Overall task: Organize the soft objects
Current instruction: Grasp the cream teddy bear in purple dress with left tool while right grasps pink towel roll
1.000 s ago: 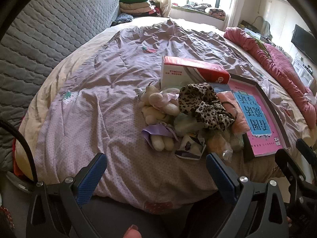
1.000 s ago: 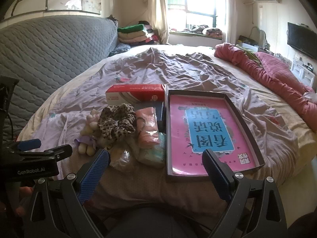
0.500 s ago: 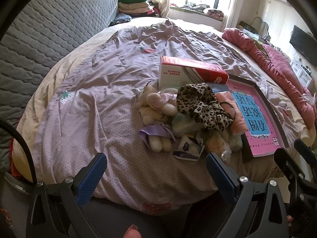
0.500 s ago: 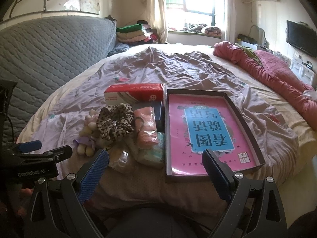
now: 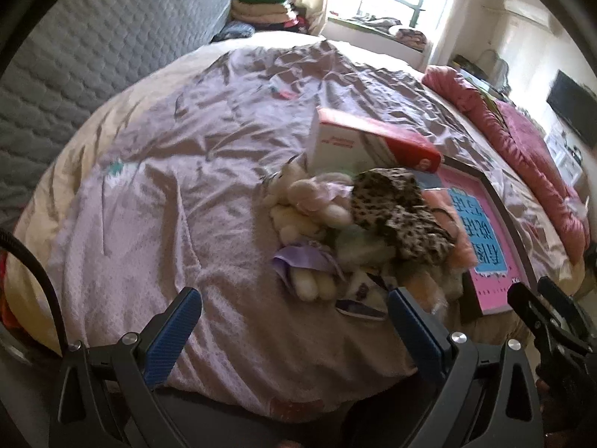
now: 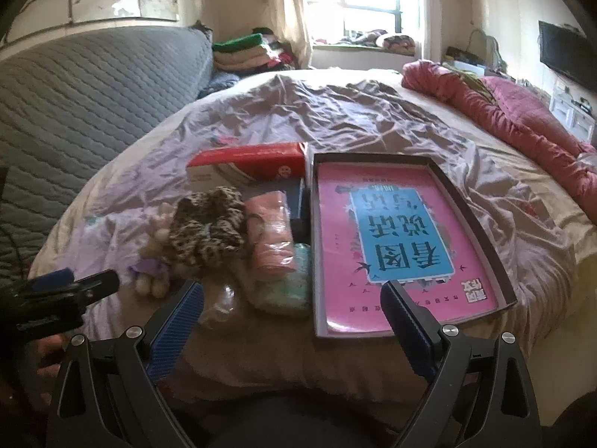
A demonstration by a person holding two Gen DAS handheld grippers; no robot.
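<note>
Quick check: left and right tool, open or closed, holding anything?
Left tool: open, holding nothing, short of the plush pile.
Right tool: open, holding nothing.

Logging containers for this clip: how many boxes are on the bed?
2. A red-and-white box stands behind the soft pile. An open shallow box with the pink book lies right of the pile. Others may hide under the pile.

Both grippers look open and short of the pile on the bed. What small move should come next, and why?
Probably bring the left gripper forward and down onto the plush toy at the pile's near edge. Its fingers are spread wide and hold nothing, and the toy lies nearest them. The open box beside the pile looks like the likely destination. The right gripper is also open.
</note>
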